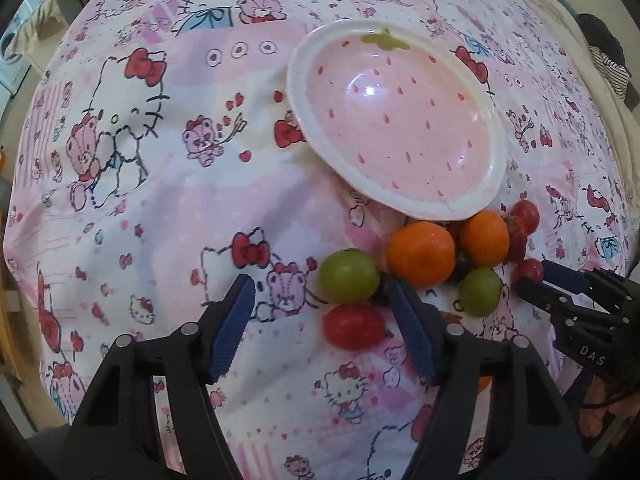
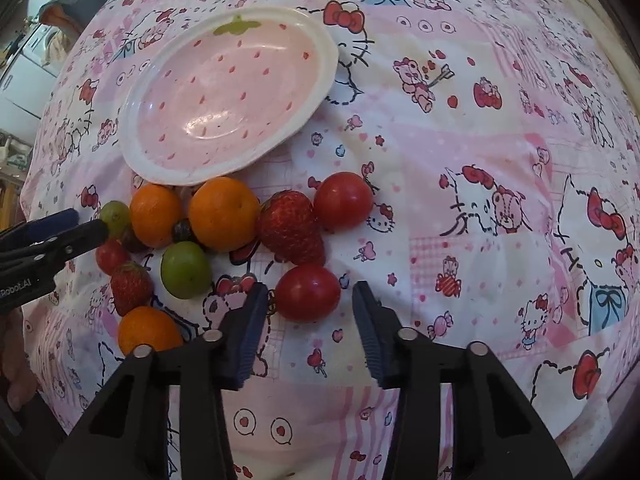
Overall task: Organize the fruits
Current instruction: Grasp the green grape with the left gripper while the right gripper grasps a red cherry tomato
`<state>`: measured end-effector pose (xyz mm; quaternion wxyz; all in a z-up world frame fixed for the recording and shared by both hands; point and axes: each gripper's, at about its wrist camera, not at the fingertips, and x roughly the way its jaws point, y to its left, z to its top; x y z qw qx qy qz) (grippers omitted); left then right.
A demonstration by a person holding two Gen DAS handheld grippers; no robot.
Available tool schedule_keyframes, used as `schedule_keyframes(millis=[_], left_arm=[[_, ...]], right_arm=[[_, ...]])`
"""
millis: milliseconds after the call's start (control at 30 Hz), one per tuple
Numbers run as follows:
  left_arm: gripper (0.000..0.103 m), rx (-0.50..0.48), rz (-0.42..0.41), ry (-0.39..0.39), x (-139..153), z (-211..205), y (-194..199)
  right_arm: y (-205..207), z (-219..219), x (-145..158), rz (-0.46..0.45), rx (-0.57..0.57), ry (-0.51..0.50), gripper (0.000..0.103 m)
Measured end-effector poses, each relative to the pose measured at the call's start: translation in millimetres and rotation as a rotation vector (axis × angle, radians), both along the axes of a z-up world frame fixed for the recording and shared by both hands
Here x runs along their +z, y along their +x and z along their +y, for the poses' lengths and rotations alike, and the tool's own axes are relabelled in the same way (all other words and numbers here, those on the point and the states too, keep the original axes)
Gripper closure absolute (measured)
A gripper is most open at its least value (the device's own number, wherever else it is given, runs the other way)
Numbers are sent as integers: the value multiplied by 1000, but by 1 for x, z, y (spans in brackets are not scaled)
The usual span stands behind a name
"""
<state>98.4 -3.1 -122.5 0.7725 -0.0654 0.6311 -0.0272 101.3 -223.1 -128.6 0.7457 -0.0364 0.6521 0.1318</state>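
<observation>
A pile of fruit lies on the cloth beside an empty pink strawberry-shaped plate point(image 1: 400, 120) point(image 2: 224, 100): oranges point(image 2: 224, 218), strawberries point(image 2: 290, 228), red tomatoes point(image 2: 342, 200), green fruits point(image 2: 186, 264) and a dark grape point(image 2: 182, 230). My left gripper point(image 1: 319, 283) points down, open, with a red tomato point(image 1: 354, 326) between its fingers near the right pad and a green fruit point(image 1: 348, 276) at the tips. My right gripper point(image 2: 310, 287) straddles another tomato point(image 2: 308, 298). Its pads stand close, and a sliver of cloth shows on the right side. From the left wrist view that gripper point(image 1: 534, 280) enters at the right.
The cartoon-print pink cloth point(image 2: 480, 160) covers the whole surface, with room to the right of the pile. A third orange point(image 2: 148, 334) lies near the right gripper's left finger. White appliances point(image 2: 24, 80) stand beyond the table at far left.
</observation>
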Motion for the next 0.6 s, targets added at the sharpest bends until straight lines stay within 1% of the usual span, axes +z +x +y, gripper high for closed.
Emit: schedule_keyframes(millis=[133,167,200,233,433,500,533,567,600], left_arm=[[36,7,9,-3,-5,-2,6],[37,12,13,-5,-7,-1,6],[42,19,17,-10,-9,-1,7],[43,24,21,-17,-10,0,7],[44,61,18,-37,-14,2,11],[53,77,20,-44,-13,6,9],[57,81,28,-77,-13,9,7],[66,82,33,-102,-12,10,7],[71,82,35,-116,-10,13,5]], right_arm=[[1,1,1,-3,-3,11,66],[1,1,1,-3,-5,15,66],[2,1,2,-3,-8,18,66],[3,0,2,-3,-13,23,66],[-3,-13,9,-17,-28,44,66],[-5,-12,9,-26,-30,49,66],[-4,-12,10,-30,-31,52,66],[-4,-12,11,-33,-33,55,66],[-4,-13,11,-36,-35,57,66]])
